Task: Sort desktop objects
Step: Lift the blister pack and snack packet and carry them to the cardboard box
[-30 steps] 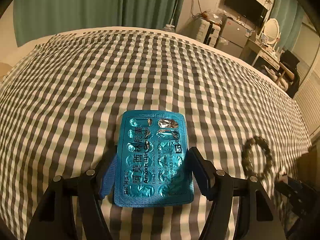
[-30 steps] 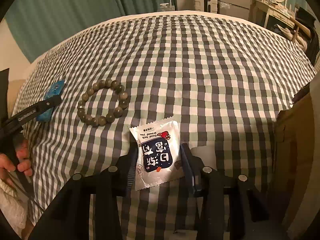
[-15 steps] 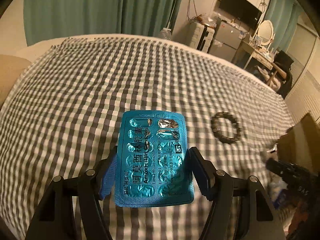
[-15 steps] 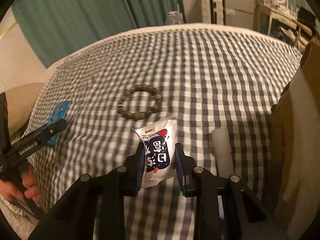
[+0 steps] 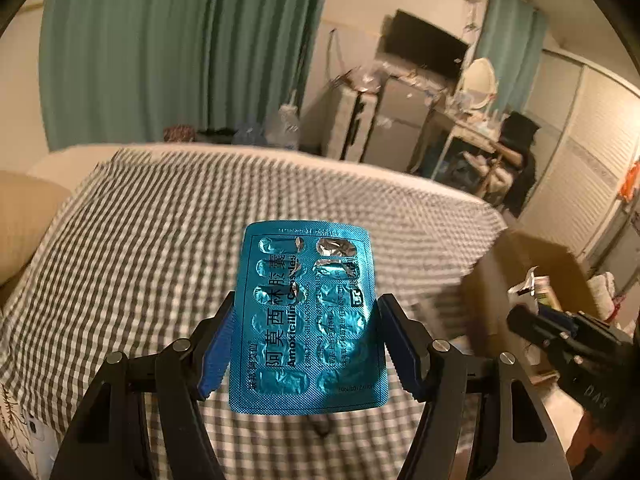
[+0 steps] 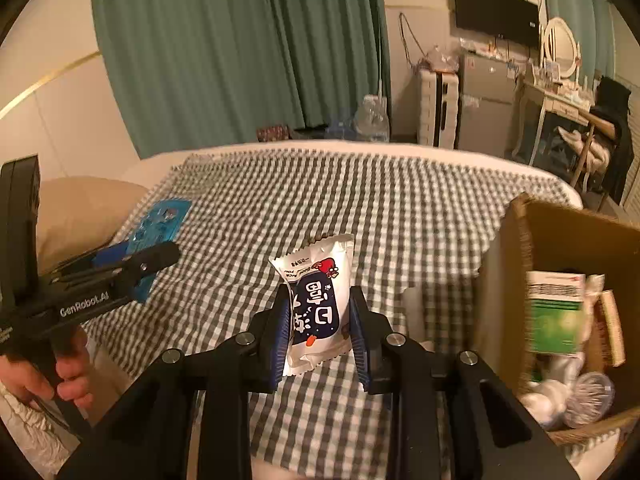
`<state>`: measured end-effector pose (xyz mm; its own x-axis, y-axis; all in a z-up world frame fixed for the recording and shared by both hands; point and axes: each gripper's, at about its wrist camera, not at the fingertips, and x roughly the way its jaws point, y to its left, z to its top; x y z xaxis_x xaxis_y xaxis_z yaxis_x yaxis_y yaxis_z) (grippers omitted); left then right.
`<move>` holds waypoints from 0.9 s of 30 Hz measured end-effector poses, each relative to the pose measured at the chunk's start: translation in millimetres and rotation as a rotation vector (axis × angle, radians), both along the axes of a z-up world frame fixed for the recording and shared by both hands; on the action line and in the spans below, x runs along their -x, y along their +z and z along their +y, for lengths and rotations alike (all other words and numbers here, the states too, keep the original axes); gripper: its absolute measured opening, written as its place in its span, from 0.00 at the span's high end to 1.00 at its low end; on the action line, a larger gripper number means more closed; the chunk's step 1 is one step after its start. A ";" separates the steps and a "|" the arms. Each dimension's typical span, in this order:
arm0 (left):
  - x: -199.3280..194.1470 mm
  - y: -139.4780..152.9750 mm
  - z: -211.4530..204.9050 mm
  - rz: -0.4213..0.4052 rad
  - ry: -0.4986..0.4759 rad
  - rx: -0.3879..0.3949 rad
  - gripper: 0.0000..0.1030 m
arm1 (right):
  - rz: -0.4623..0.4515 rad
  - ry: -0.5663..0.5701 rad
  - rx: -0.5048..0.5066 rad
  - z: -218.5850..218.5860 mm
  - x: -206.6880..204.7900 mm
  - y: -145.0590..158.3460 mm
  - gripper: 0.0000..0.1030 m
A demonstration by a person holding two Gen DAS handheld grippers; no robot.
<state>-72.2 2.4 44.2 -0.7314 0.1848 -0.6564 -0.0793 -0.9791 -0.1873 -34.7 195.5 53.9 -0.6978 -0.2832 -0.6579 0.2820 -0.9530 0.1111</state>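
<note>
Over checkered bedding [image 6: 360,208], each hand-held gripper pinches one item: blister pack [image 5: 308,316], snack packet [image 6: 318,304].

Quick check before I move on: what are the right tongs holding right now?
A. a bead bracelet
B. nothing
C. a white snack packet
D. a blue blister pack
C: in the right wrist view the right tongs are shut on the white snack packet, lifted above the checked cloth; the blue blister pack sits in the left tongs.
</note>
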 end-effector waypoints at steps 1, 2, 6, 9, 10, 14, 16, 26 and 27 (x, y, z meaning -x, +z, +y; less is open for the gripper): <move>-3.6 7.2 6.6 0.008 -0.009 -0.005 0.33 | 0.013 -0.004 -0.002 6.0 -6.1 7.0 0.74; -7.2 17.2 17.3 0.013 -0.019 -0.009 0.33 | 0.027 -0.012 -0.002 13.3 -9.9 13.4 0.74; -11.5 43.1 57.8 -0.019 -0.049 -0.013 0.33 | 0.070 -0.045 -0.009 40.2 -22.1 39.5 0.74; -16.3 63.6 96.9 -0.008 -0.113 -0.039 0.33 | 0.104 -0.079 -0.039 68.3 -32.0 58.0 0.74; -18.4 69.6 110.1 0.000 -0.133 -0.037 0.33 | 0.113 -0.095 -0.048 79.6 -34.6 63.8 0.74; -23.4 88.1 174.1 0.022 -0.246 -0.041 0.33 | 0.120 -0.154 -0.089 122.9 -38.4 81.8 0.74; -21.8 90.0 199.5 0.020 -0.286 -0.036 0.33 | 0.116 -0.189 -0.108 145.1 -34.9 85.7 0.74; 11.7 36.5 301.5 -0.057 -0.398 0.065 0.32 | -0.034 -0.325 -0.068 250.3 4.2 41.8 0.66; 14.9 30.1 306.2 -0.067 -0.395 0.070 0.31 | -0.054 -0.331 -0.059 256.5 7.9 35.7 0.62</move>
<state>-87.1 308.5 74.4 -0.5681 0.3964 -0.7212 -0.4417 -0.8863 -0.1393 -42.6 452.0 89.7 -0.7095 -0.0074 -0.7047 -0.0489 -0.9970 0.0596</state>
